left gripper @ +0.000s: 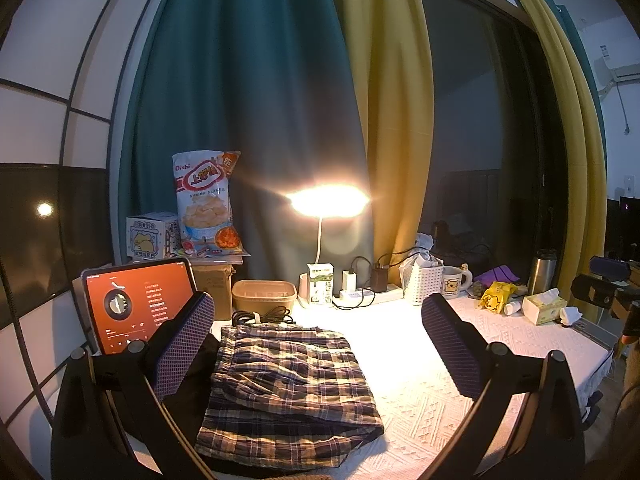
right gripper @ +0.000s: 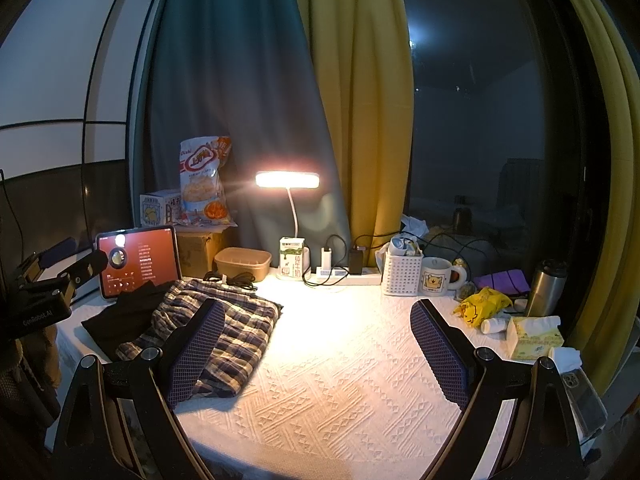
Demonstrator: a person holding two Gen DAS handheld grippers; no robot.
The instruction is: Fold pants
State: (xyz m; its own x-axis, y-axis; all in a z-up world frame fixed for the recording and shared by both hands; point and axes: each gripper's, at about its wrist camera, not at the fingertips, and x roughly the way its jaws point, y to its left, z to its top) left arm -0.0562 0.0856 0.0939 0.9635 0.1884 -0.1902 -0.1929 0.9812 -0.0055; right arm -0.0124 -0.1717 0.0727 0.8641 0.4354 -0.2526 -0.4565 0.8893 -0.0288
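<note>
Both the left gripper (left gripper: 318,344) and the right gripper (right gripper: 318,350) hang above the surface (right gripper: 340,364) with jaws wide apart and gripping nothing. The plaid pants (left gripper: 288,380) lie already folded into a compact stack at the left of the white cloth, beside a dark garment (right gripper: 120,320) and in front of the tablet (right gripper: 138,260). The folding looks finished or nearly so; next would be one last tidy fold, or backing away

pants (left gripper: 288,384) lie before tablet (left gripper: 138,304)
</note>
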